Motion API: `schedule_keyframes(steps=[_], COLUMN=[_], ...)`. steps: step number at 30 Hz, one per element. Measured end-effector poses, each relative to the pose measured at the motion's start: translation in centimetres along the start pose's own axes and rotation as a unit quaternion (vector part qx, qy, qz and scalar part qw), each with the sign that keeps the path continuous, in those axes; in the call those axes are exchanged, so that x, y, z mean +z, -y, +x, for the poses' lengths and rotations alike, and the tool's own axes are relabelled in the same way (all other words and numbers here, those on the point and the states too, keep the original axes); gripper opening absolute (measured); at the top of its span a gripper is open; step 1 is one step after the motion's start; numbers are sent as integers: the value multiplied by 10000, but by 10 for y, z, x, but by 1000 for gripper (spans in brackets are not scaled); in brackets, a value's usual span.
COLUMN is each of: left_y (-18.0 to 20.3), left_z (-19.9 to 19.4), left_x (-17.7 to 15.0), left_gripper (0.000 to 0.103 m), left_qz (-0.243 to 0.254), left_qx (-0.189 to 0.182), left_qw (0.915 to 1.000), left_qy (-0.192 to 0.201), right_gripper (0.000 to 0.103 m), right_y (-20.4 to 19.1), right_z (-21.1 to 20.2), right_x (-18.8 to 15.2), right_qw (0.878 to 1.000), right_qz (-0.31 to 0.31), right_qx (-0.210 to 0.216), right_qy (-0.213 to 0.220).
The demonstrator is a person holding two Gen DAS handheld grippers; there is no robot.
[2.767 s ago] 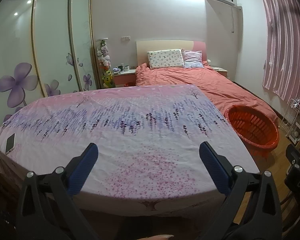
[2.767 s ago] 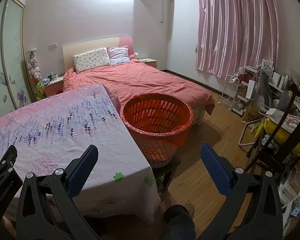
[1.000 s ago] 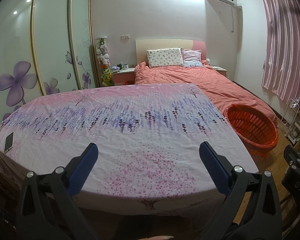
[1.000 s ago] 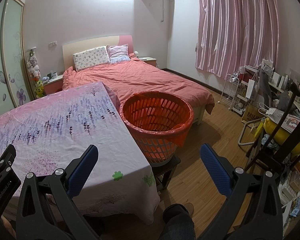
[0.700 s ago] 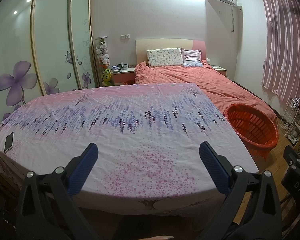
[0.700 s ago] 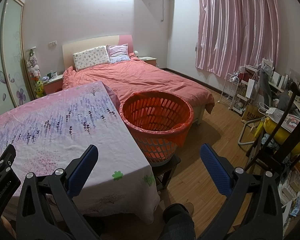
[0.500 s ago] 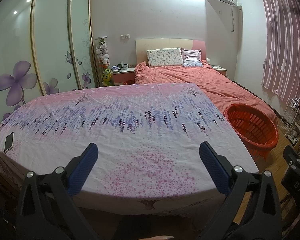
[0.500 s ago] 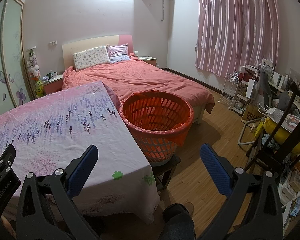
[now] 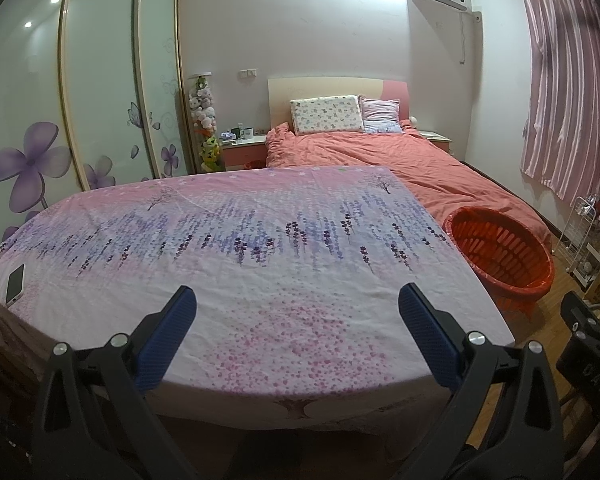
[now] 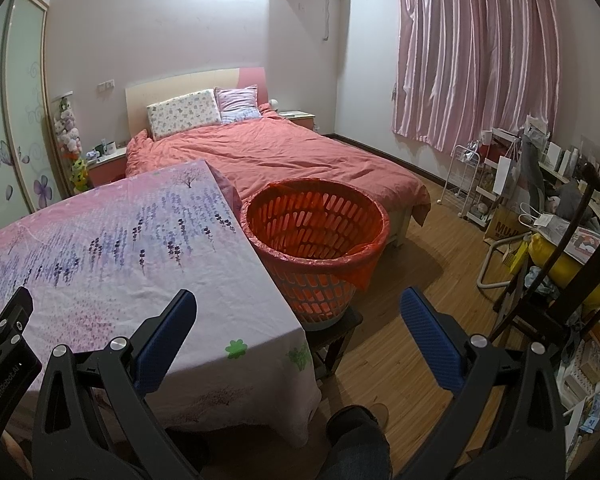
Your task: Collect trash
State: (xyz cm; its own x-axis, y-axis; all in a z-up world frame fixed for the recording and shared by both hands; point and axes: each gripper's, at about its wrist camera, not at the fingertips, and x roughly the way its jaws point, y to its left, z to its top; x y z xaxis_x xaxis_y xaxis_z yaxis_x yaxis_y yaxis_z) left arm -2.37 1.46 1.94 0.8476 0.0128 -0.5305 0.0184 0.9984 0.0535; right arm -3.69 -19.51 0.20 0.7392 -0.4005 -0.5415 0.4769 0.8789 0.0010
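Left gripper [image 9: 296, 312] held low at the near edge of the bench [image 9: 260, 280], jaws spread wide, nothing between them. Right gripper [image 10: 298, 314] the same — wide apart, empty — hanging past the bench's right corner, aimed toward the orange basket [image 10: 316, 236]. Both look parked in a ready pose, likely so each camera takes in its half of the room before a pick.

The bench wears a pink floral cloth and is bare apart from a phone [image 9: 15, 283] at its far left edge; no trash shows on it. The basket is lined with a red bag [image 10: 360, 268] and sits on a low stool just beside the bench's right edge, between bench and bed [image 10: 284, 156] — presumably so things can be dropped in straight off the top. It looks empty inside.

Trash itself: none I can pick out. The clutter by the curtain wall on the right is too small to tell. Task looks unstarted, or already finished.
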Motion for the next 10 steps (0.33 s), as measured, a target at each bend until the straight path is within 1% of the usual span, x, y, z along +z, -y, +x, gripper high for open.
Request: schedule_keyframes(steps=[10], left_y=[0], left_z=[1], left_x=[1], left_gripper=[99], left_qz=[0], left_qx=[-15], left_qw=[10000], left_qy=[7], right_gripper=[101], right_y=[0], right_z=[0], right_x=[0], right_qw=[10000], right_qz=[2], right_qx=[-1], right_qy=[-5])
